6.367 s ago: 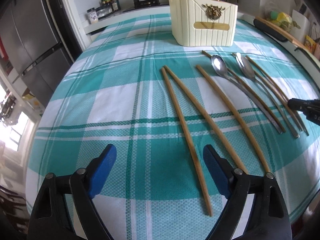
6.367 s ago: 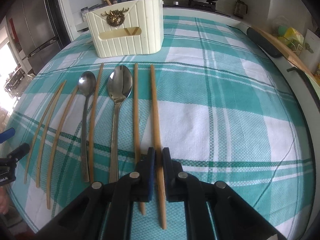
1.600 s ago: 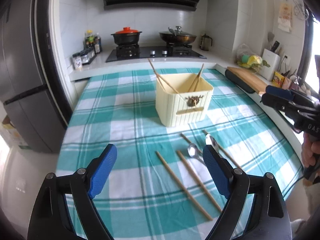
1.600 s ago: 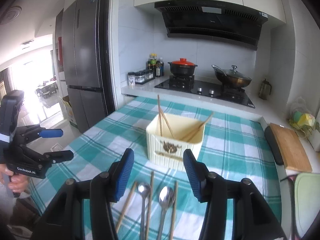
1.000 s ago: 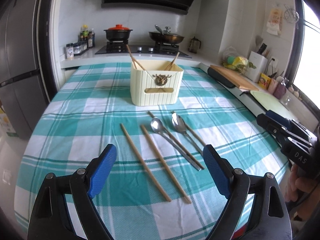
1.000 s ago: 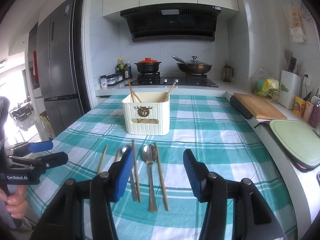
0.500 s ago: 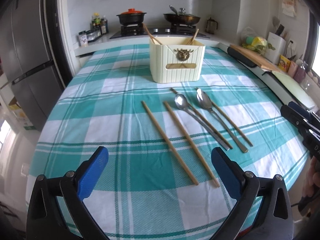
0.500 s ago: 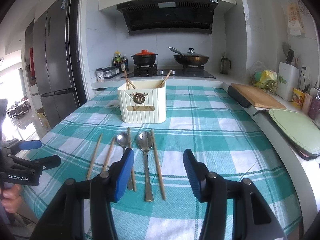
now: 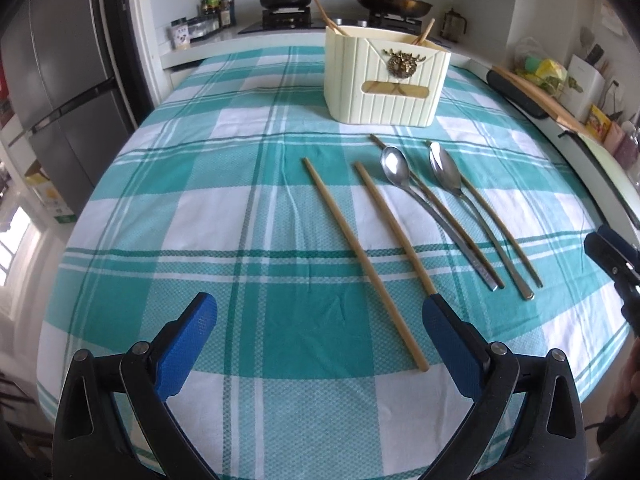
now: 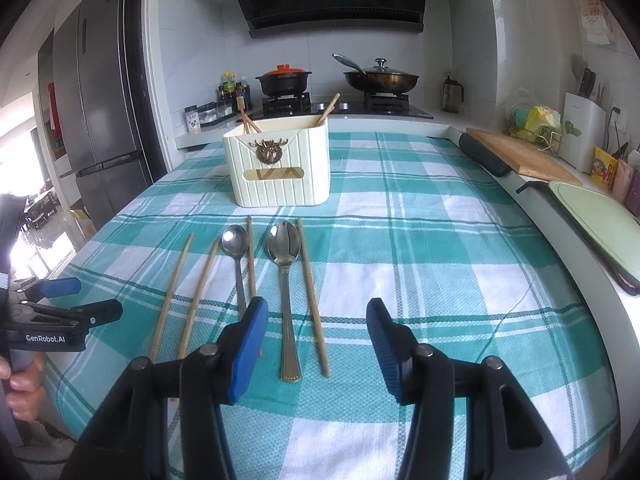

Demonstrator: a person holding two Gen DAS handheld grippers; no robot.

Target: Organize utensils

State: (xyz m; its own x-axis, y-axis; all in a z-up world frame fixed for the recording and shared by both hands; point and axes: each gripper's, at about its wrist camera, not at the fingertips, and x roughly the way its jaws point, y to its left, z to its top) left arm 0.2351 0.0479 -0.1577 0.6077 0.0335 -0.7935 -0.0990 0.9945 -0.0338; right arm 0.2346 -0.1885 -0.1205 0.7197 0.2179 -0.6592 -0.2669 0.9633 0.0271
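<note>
Bamboo chopsticks and two steel spoons lie in a loose row on the checked cloth of the worktop [image 9: 168, 184], all with their long axes running from the near edge away toward the cream utensil holder [image 9: 384, 76], which already has a few chopsticks standing in it. The left gripper [image 9: 320, 322] hovers with its fingers spread wide and nothing between them; the leftmost chopstick [image 9: 362, 258] ends just ahead of that gap, and the second chopstick [image 9: 394, 228] ends right at the right-hand finger (touching or just behind it, I cannot tell). The right gripper [image 10: 314, 330] has its fingers about half apart and empty, and the large spoon [image 10: 285, 280] and the rightmost chopstick [image 10: 312, 292] point straight into its gap. So each hand looks best placed for the pieces on its own side. Near ends sit well in from the cloth's front edge, and the path up to the holder looks open.
</note>
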